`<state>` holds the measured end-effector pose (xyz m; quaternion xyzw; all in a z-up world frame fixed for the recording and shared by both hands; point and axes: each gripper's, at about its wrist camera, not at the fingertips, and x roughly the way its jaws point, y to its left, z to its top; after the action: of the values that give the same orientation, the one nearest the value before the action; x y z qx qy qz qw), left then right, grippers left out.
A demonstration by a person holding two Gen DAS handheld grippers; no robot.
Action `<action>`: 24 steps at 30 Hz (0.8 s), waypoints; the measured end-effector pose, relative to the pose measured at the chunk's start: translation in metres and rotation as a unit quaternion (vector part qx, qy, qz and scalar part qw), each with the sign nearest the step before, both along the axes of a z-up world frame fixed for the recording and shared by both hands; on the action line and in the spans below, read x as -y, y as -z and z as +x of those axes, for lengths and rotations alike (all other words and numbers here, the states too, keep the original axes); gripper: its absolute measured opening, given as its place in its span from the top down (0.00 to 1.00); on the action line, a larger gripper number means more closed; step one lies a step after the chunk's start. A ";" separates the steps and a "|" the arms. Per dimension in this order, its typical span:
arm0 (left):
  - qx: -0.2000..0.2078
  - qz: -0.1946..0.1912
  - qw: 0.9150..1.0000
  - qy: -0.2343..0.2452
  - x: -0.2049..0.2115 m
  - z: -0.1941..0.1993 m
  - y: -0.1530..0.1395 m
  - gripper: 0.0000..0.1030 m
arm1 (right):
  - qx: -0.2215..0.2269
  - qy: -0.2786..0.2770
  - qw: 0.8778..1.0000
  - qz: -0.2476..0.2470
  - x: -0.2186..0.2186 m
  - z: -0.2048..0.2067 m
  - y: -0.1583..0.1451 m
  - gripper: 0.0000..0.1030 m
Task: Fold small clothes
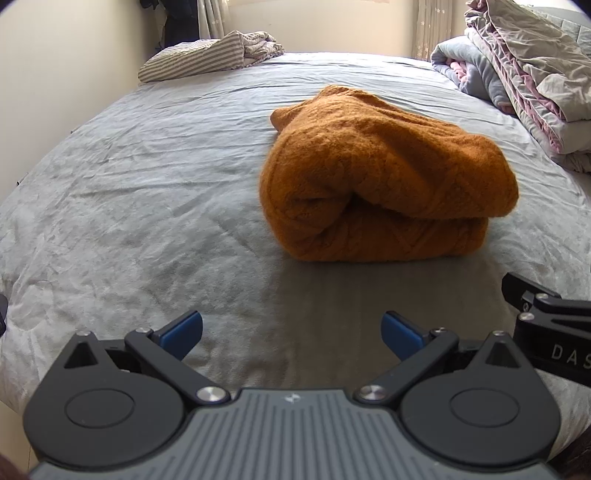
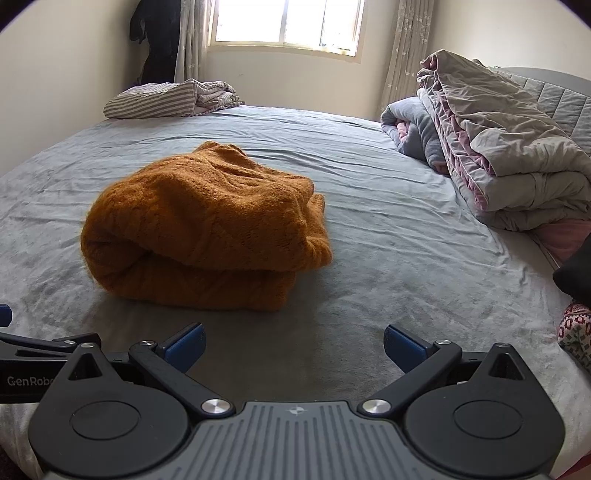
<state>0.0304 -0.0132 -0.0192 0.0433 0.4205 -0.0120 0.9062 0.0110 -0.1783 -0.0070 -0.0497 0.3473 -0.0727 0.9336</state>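
An orange knitted sweater (image 1: 384, 177) lies folded into a thick bundle on the grey bed sheet (image 1: 129, 206). It also shows in the right wrist view (image 2: 207, 229). My left gripper (image 1: 291, 332) is open and empty, held low over the sheet in front of the sweater and apart from it. My right gripper (image 2: 293, 343) is open and empty too, in front of the sweater and a little to its right. The right gripper's body shows at the right edge of the left wrist view (image 1: 550, 332).
A striped cloth pile (image 2: 170, 98) lies at the bed's far left. Folded quilts and blankets (image 2: 491, 155) are stacked along the right side. A patterned red-and-white garment (image 2: 576, 332) and a dark item (image 2: 576, 273) lie at the right edge. A window (image 2: 284, 22) is behind.
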 end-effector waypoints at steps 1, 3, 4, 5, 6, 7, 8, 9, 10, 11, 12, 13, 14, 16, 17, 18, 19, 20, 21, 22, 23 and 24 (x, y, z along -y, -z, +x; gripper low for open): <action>0.000 0.000 1.000 0.000 0.000 0.000 0.000 0.01 | 0.000 0.000 1.000 0.000 0.000 0.000 0.000 0.00; 0.000 0.000 1.000 0.000 0.000 0.000 0.000 0.01 | 0.000 0.000 1.000 0.000 0.000 0.000 0.000 0.00; -0.001 0.001 1.000 0.000 0.000 0.000 0.000 0.01 | 0.000 0.000 1.000 0.000 0.000 0.000 0.000 0.00; -0.001 0.001 1.000 0.001 -0.001 0.000 0.000 0.01 | 0.000 0.000 1.000 0.000 0.000 0.000 0.000 0.00; -0.001 0.002 1.000 0.001 -0.001 0.000 0.000 0.01 | -0.001 0.001 1.000 0.000 -0.001 0.000 0.000 0.00; -0.001 0.002 1.000 0.001 -0.001 0.000 0.000 0.01 | -0.001 0.001 1.000 0.000 -0.001 0.000 0.001 0.00; -0.002 0.003 1.000 0.001 0.000 0.000 0.000 0.01 | -0.001 0.000 1.000 0.000 -0.001 0.000 0.001 0.00; -0.002 0.003 1.000 0.001 0.000 0.000 0.001 0.01 | -0.002 0.000 1.000 0.000 -0.002 0.000 0.001 0.00; -0.002 0.004 1.000 0.000 0.000 0.000 0.001 0.01 | -0.002 -0.001 1.000 -0.001 -0.002 0.000 0.001 0.00; -0.002 0.004 1.000 0.000 0.000 0.000 0.001 0.01 | -0.002 -0.001 1.000 -0.001 -0.002 0.000 0.001 0.00; -0.002 0.005 1.000 0.000 -0.001 0.000 0.001 0.01 | -0.002 -0.002 1.000 -0.001 -0.002 0.000 0.001 0.00; -0.002 0.005 1.000 0.000 -0.001 0.000 0.001 0.01 | -0.002 -0.002 1.000 -0.001 -0.002 0.000 0.001 0.00; -0.002 0.004 1.000 0.000 -0.001 0.001 0.001 0.01 | -0.003 -0.002 1.000 0.000 -0.002 0.000 0.001 0.00; -0.002 0.005 1.000 0.000 -0.001 0.001 0.001 0.01 | -0.003 -0.002 1.000 0.000 -0.002 0.000 0.001 0.00; -0.002 0.005 1.000 0.000 -0.001 0.001 0.001 0.01 | -0.003 -0.002 1.000 -0.001 -0.002 0.000 0.001 0.00; -0.002 0.005 1.000 0.000 -0.001 0.001 0.002 0.01 | -0.003 -0.002 1.000 -0.001 -0.002 0.000 0.001 0.00; -0.002 0.005 1.000 0.000 -0.001 0.001 0.002 0.01 | -0.003 -0.002 1.000 -0.001 -0.002 0.000 0.001 0.00; -0.003 0.004 1.000 -0.001 0.000 0.001 0.002 0.01 | -0.003 -0.002 1.000 -0.001 -0.002 0.001 0.002 0.00; -0.003 0.004 1.000 -0.001 -0.001 0.001 0.002 0.01 | -0.003 -0.001 1.000 -0.001 -0.002 0.001 0.002 0.00; -0.004 0.004 1.000 -0.001 -0.001 0.001 0.003 0.01 | -0.003 -0.001 1.000 -0.001 -0.002 0.001 0.002 0.00; -0.005 0.004 1.000 -0.001 -0.001 0.002 0.004 0.01 | -0.004 -0.001 1.000 -0.001 -0.002 0.002 0.002 0.00; -0.006 0.004 1.000 -0.001 -0.001 0.002 0.005 0.01 | -0.004 -0.001 1.000 0.000 -0.002 0.002 0.003 0.00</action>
<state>0.0324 -0.0122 -0.0240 0.0467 0.4264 -0.0094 0.9033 0.0132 -0.1763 -0.0096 -0.0507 0.3509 -0.0719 0.9323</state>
